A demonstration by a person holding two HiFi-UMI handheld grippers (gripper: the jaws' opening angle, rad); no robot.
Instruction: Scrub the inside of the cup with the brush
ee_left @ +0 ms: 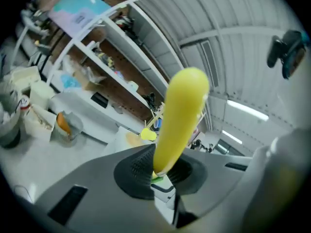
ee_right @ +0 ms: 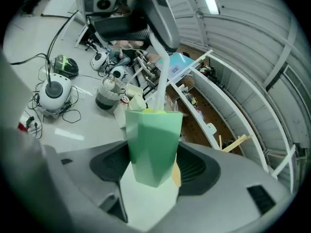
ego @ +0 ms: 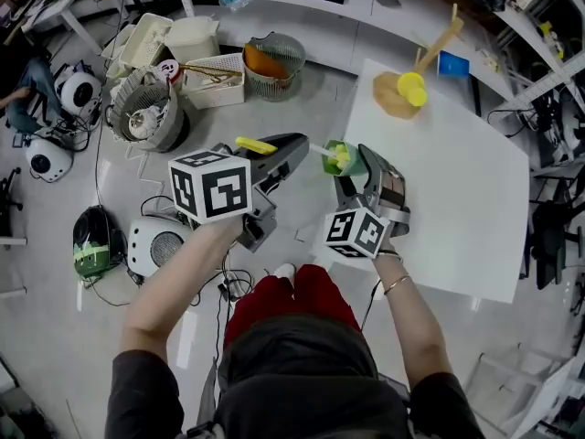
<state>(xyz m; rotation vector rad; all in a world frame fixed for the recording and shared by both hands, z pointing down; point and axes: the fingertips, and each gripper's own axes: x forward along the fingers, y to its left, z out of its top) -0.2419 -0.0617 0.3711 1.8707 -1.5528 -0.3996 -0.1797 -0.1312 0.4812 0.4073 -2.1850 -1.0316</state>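
In the head view my left gripper (ego: pixel 291 146) is shut on the brush's yellow handle (ego: pixel 255 144). The brush's white shaft (ego: pixel 319 150) runs right into the green cup (ego: pixel 335 157), which my right gripper (ego: pixel 352 170) grips. The yellow brush head sits inside the cup's mouth. In the left gripper view the yellow handle (ee_left: pixel 181 116) stands up from between the shut jaws of the left gripper (ee_left: pixel 160 174). In the right gripper view the faceted green cup (ee_right: pixel 153 144) is clamped in the right gripper (ee_right: pixel 153 173), the shaft (ee_right: pixel 162 76) enters it from above, and the left gripper (ee_right: pixel 146 13) is overhead.
A white table (ego: pixel 457 208) lies to the right, with a wooden stand and a yellow cup (ego: pixel 410 88) at its far corner. On the floor to the left are wire baskets (ego: pixel 274 62), white bins (ego: pixel 215 80), round devices (ego: pixel 96 240) and cables.
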